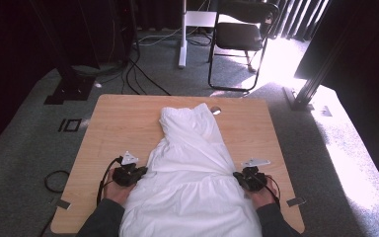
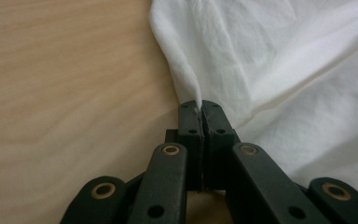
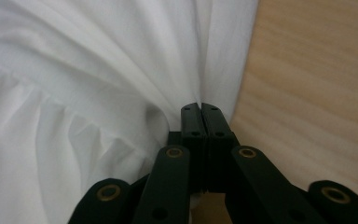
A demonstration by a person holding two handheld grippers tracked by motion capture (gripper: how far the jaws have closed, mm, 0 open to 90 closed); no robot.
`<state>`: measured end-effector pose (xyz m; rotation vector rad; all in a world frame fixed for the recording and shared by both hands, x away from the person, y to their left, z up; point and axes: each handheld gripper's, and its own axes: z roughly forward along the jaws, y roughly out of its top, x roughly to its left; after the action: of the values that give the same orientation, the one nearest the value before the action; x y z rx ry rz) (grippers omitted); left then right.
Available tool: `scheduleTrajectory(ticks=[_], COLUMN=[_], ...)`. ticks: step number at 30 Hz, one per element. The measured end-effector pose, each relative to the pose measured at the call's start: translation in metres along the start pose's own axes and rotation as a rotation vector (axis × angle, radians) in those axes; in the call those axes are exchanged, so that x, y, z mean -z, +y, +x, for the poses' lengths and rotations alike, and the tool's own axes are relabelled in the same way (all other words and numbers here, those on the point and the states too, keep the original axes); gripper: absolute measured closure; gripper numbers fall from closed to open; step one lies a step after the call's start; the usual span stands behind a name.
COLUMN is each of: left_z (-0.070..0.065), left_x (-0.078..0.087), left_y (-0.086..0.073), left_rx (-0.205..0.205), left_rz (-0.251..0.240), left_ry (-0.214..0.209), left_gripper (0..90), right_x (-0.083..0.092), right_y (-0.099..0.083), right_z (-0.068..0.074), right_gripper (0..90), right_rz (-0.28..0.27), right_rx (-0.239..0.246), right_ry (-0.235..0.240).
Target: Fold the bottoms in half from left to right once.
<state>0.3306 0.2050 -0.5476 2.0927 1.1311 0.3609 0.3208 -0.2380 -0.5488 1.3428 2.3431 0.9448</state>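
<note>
White dress (image 1: pixel 190 168) spread lengthwise down the middle of a light wooden table (image 1: pixel 113 123), narrow bodice end toward the far edge, wide gathered skirt toward the near edge and spilling over it between two sleeved forearms. Left gripper (image 1: pixel 140 172) at the dress's left edge near the waist seam, right gripper (image 1: pixel 237 176) at the matching spot on the right edge, each carried in a hand coming in from the bottom. In the left gripper view, left gripper (image 2: pixel 200 108) with jaws pressed together, a thin peak of white cloth (image 2: pixel 261 70) pinched at their tips, bare wood beside it. In the right gripper view, right gripper (image 3: pixel 201 107) likewise clamped tight on a fold of the fabric (image 3: pixel 98 84), pleats fanning away from the pinch. Beyond the table: grey carpet, a black folding chair (image 1: pixel 242 34), cables.

Step in hand, as judged: both side edges gripped, probably ready for folding or smoothing the garment. Next move likely calls for lifting both pinches together and evenly, keeping the cloth taut between them, without letting the thin left pinch slip free.
</note>
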Motion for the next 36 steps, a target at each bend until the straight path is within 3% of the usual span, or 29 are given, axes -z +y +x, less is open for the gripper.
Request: scheduleTrajectory(ticks=[2, 3, 4, 6, 7, 8, 9, 10, 13, 14, 15, 16, 17, 19, 23, 24, 25, 26, 27, 28, 29, 31, 33, 35, 36], left_z=[0.000, 0.005, 0.008, 0.013, 0.013, 0.013, 0.018, 0.019, 0.021, 0.022, 0.022, 0.022, 0.022, 0.021, 0.019, 0.018, 0.017, 0.016, 0.015, 0.015, 0.014, 0.013, 0.012, 0.010, 0.009], left_x=[0.000, 0.003, 0.004, 0.005, 0.005, 0.005, 0.004, 0.002, -0.002, -0.005, -0.007, -0.014, -0.014, -0.021, -0.036, -0.040, -0.044, -0.048, -0.051, -0.053, -0.054, -0.056, -0.056, -0.057, -0.058], left_y=[0.000, 0.005, 0.008, 0.016, 0.016, 0.016, 0.032, 0.037, 0.046, 0.050, 0.054, 0.060, 0.060, 0.065, 0.068, 0.068, 0.067, 0.066, 0.066, 0.065, 0.064, 0.063, 0.062, 0.061, 0.061], left_rx=[0.000, 0.038, 0.041, 0.046, 0.046, 0.046, 0.037, 0.036, 0.033, 0.032, 0.025, 0.020, 0.020, 0.019, 0.017, 0.020, 0.020, 0.022, 0.020, 0.023, 0.029, 0.015, 0.017, 0.001, -0.004], left_rz=[0.000, -0.046, -0.057, -0.070, -0.070, -0.070, -0.086, -0.089, -0.095, -0.095, -0.095, -0.096, -0.096, -0.089, -0.061, -0.051, -0.036, -0.025, -0.013, -0.004, 0.005, 0.027, 0.024, 0.019, 0.016], left_ry=[0.000, -0.018, -0.018, -0.014, -0.014, -0.014, -0.013, -0.014, -0.032, -0.035, -0.039, -0.057, -0.057, -0.062, -0.063, -0.063, -0.060, -0.061, -0.061, -0.060, -0.061, -0.054, -0.064, -0.060, -0.062], left_gripper=[83.4, 74.2, 70.8, 65.9, 64.5, 64.5, 60.4, 58.7, 55.8, 54.4, 54.4, 53.5, 53.1, 52.7, 52.0, 52.1, 52.1, 52.4, 52.5, 54.2, 54.2, 56.1, 57.2, 59.9, 60.2], right_x=[0.001, 0.001, 0.001, 0.004, 0.004, 0.005, 0.003, 0.000, -0.011, -0.026, -0.026, -0.044, -0.044, -0.061, -0.084, -0.087, -0.090, -0.091, -0.090, -0.078, -0.078, -0.058, -0.040, -0.035, -0.039], right_y=[0.000, 0.002, 0.005, 0.016, 0.016, 0.023, 0.045, 0.056, 0.077, 0.096, 0.096, 0.110, 0.110, 0.120, 0.130, 0.131, 0.132, 0.133, 0.134, 0.133, 0.133, 0.132, 0.128, 0.120, 0.115], right_z=[0.000, 0.000, -0.001, -0.003, -0.003, -0.003, -0.001, -0.002, -0.004, -0.006, -0.006, -0.008, -0.008, -0.009, -0.005, -0.003, -0.002, -0.001, 0.000, -0.002, -0.002, -0.006, -0.013, -0.020, -0.026], right_gripper=[88.9, 79.5, 73.3, 68.3, 68.3, 68.3, 62.2, 61.6, 61.4, 59.1, 59.1, 56.5, 56.5, 54.9, 52.8, 58.5, 71.1, 81.8, 87.0, 88.0, 88.0, 88.2, 88.2, 88.1, 88.1], right_rz=[0.008, 0.008, -0.005, -0.054, -0.054, -0.076, -0.116, -0.128, -0.137, -0.128, -0.128, -0.108, -0.108, -0.096, -0.091, -0.088, -0.072, -0.050, -0.039, -0.100, -0.100, -0.209, -0.269, -0.258, -0.232], right_rx=[0.001, 0.024, 0.027, 0.016, 0.016, 0.019, 0.059, 0.067, 0.060, 0.061, 0.061, 0.037, 0.037, 0.022, 0.009, 0.014, 0.026, 0.051, 0.067, 0.066, 0.066, 0.054, 0.027, 0.034, 0.014], right_ry=[0.005, -0.008, -0.009, 0.003, 0.003, 0.013, 0.013, 0.019, 0.055, 0.066, 0.066, 0.084, 0.084, 0.092, 0.140, 0.153, 0.162, 0.143, 0.106, 0.071, 0.071, 0.028, -0.019, -0.113, -0.126])
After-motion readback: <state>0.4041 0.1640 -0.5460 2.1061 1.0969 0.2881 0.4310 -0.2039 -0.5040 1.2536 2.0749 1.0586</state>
